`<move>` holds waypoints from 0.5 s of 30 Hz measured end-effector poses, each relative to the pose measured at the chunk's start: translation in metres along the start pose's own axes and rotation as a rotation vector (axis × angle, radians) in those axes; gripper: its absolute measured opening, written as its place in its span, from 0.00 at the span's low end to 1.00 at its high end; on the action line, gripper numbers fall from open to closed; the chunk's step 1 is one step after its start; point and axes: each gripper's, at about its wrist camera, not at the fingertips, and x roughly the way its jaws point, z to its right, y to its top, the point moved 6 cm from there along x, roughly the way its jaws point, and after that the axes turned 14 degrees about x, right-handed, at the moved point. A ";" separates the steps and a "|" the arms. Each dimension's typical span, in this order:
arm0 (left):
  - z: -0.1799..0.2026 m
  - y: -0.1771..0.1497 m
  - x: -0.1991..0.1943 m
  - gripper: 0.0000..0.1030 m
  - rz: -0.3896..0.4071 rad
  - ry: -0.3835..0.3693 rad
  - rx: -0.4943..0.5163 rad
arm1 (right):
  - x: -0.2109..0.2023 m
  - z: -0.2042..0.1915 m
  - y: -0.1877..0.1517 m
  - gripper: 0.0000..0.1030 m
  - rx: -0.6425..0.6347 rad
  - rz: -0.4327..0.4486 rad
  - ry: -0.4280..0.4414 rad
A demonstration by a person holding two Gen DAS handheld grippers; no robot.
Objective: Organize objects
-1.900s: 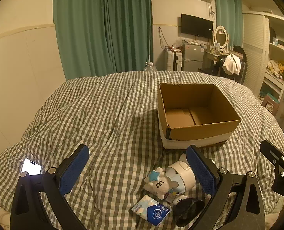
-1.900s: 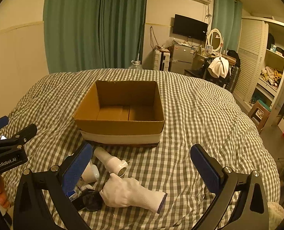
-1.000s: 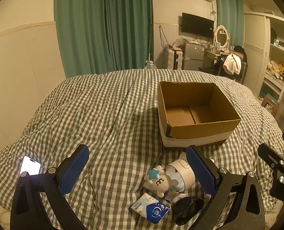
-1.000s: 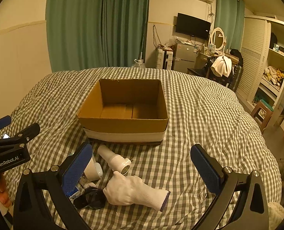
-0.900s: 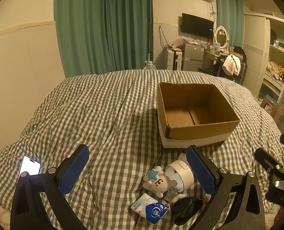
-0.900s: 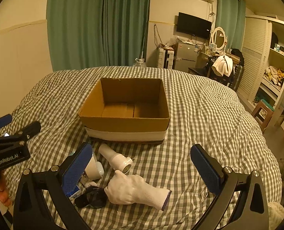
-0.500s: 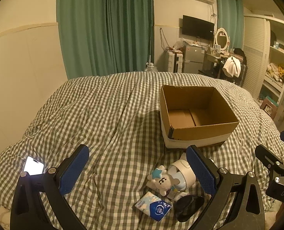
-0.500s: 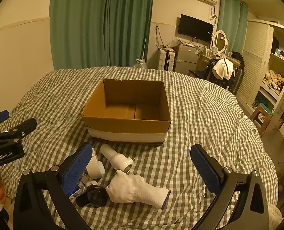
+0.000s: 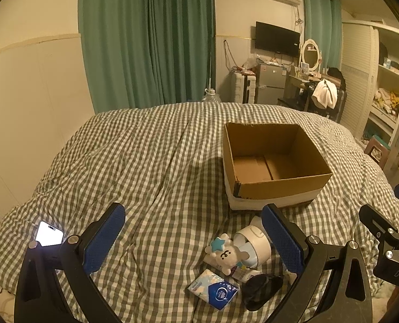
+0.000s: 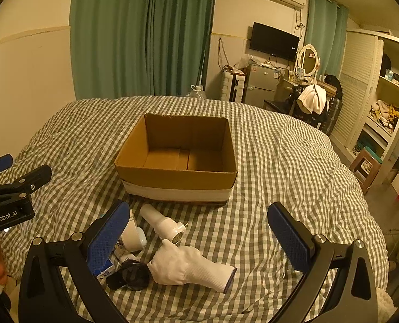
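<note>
Basically both grippers, left gripper [image 9: 192, 238] & right gripper [image 10: 198, 232], gape wide, empty. Clutter just below; cardboard box [image 10: 176, 158] ahead, prob. its destination.

the left gripper [image 9: 194, 238] is held level and forward, its two blue-padded fingers [image 9: 103, 238] spread wide with nothing between them. the right gripper [image 10: 199, 235] sits alongside it at a similar height, its blue-padded fingers [image 10: 287, 235] likewise spread wide and holding nothing.
</note>
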 end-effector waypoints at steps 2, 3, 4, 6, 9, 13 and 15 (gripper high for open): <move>0.000 0.004 -0.007 1.00 0.009 -0.002 0.002 | -0.006 0.002 0.003 1.00 0.001 -0.001 0.000; 0.000 0.007 -0.011 1.00 0.016 -0.004 0.002 | -0.009 0.002 0.004 1.00 -0.001 -0.002 0.003; -0.001 0.009 -0.015 1.00 0.022 -0.006 0.002 | -0.013 0.003 0.006 1.00 -0.001 -0.001 0.006; 0.000 0.011 -0.019 1.00 0.025 -0.019 0.007 | -0.020 0.006 0.010 1.00 0.001 0.002 0.001; 0.000 0.012 -0.025 1.00 0.029 -0.022 0.006 | -0.031 0.011 0.015 1.00 0.007 0.012 -0.006; 0.001 0.007 -0.029 1.00 0.026 -0.025 0.014 | -0.040 0.010 0.018 1.00 -0.001 0.031 -0.014; 0.001 0.003 -0.028 1.00 0.019 -0.027 0.020 | -0.039 0.007 0.016 1.00 -0.013 0.029 -0.021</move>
